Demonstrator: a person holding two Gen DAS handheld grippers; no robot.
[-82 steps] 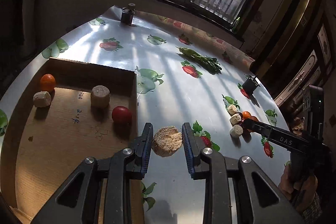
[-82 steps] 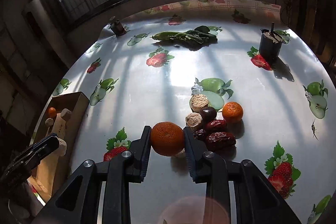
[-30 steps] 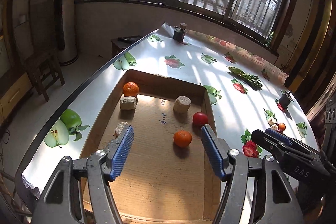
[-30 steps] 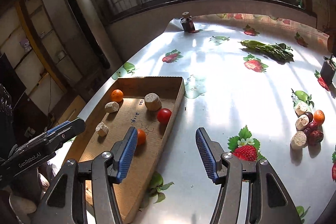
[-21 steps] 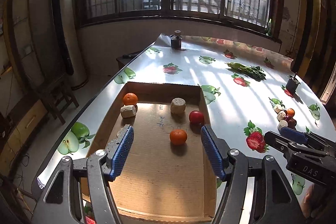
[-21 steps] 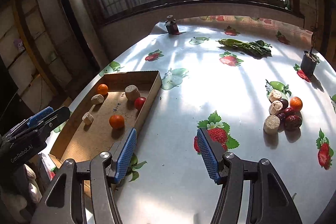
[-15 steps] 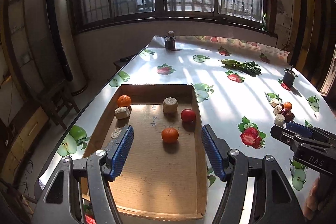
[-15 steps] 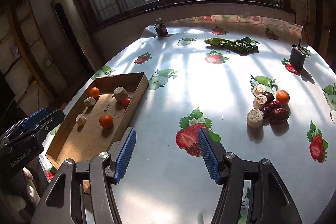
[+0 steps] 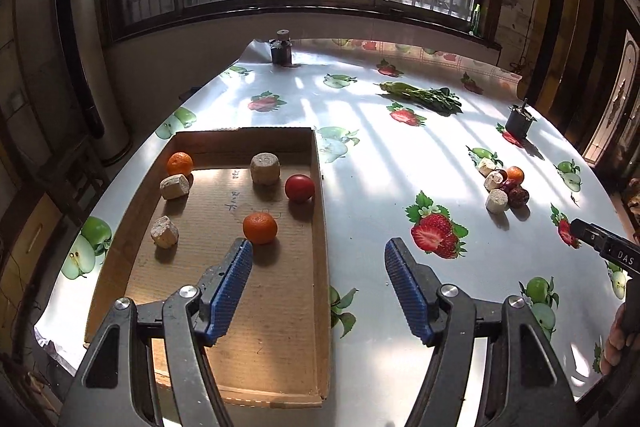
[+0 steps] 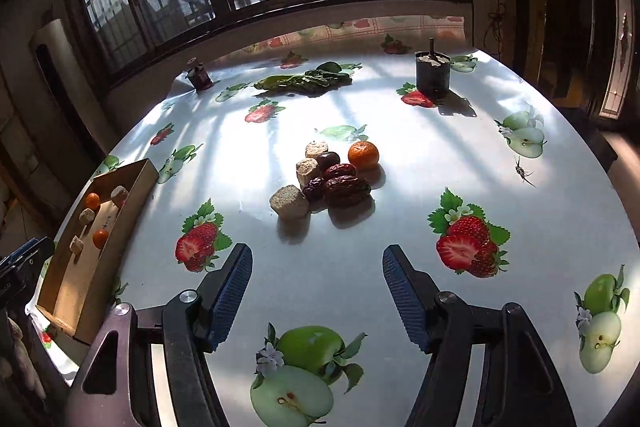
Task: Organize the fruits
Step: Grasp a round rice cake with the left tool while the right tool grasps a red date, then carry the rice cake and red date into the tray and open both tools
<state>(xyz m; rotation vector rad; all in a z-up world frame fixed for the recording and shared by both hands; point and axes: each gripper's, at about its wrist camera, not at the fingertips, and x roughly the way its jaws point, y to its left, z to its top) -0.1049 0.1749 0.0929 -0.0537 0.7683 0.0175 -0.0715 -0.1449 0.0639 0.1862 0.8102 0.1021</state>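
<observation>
In the middle of the desk, a little toward its right edge, sits the pile of fruit I am still to sort: dark dates, pale cut chunks and one mandarin at its far side, all touching or nearly so. My right tongs hang short of it with nothing between the blue pads; the jaws are opening as I look. I judge the next pick is from this pile, and the mandarin looks the cleanest choice, since it stands at the heap's edge and is round enough to grip across its middle. I would come over the dates rather than through them, keep the jaws wide until they straddle it, and close gently, because a nudge could roll it or scatter the chunks. The nearest pale chunk is the easier reach, but it leans against a date. My left tongs stand wide apart and empty over the near right wall of the cardboard tray at the left edge of the desk, where two mandarins, a tomato and three chunks already lie spread out. Farther off are a bunch of greens, a dark cup and a small jar near the far edge, none in my path.
</observation>
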